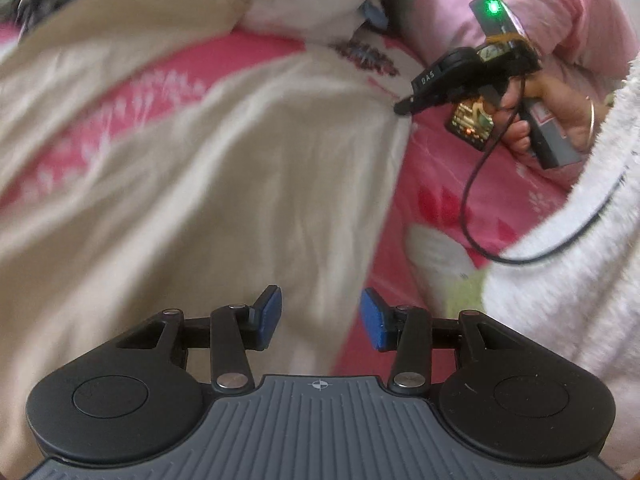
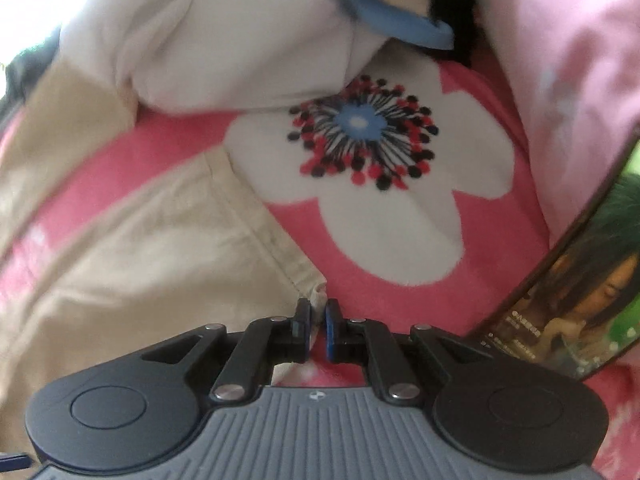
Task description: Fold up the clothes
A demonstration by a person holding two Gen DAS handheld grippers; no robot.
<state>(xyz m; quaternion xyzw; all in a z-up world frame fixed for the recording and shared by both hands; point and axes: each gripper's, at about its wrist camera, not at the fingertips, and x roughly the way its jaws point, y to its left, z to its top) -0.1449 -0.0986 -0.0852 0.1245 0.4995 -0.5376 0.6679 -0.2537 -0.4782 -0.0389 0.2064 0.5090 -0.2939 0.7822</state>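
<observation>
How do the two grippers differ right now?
The left gripper has its jaws wide apart and grips nothing; it hovers over the beige garment. The right gripper has its jaws nearly together, pinching a corner of that garment. In the left view, the right gripper sits farther off, at the cloth's far edge, above the pink blanket. Both have black arms and blue finger pads.

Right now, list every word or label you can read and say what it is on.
"DAS" on the black body of the right tongs, seen from the left camera.
Small white lines on the phone screen: too small and blurred to read.
Red label on the grey handle: unreadable.
</observation>
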